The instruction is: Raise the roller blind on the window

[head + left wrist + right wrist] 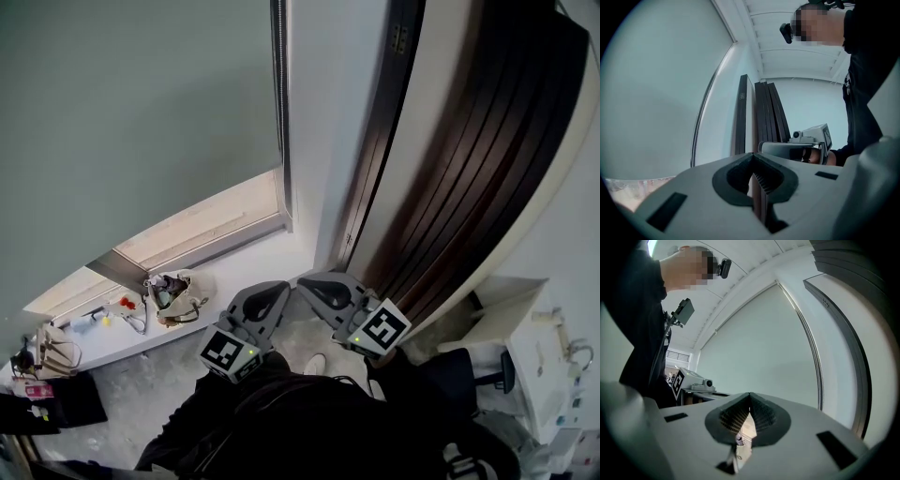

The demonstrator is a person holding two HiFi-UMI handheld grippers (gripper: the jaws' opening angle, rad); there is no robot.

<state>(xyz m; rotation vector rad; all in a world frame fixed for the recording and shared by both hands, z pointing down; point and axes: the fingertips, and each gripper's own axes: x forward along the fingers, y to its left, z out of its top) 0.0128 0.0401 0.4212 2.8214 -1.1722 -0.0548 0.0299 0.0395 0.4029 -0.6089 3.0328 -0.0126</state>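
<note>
Head view — left hand-held gripper (278, 288) level, closed

Dark panels (469, 169) stand by a white wall (328, 112).

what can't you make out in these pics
- Cord beside the blind: head view, too thin to tell whether it is beaded.
- Small things on the sill: head view, too small to name.
- View through the glass under the blind: head view, washed out.
</note>
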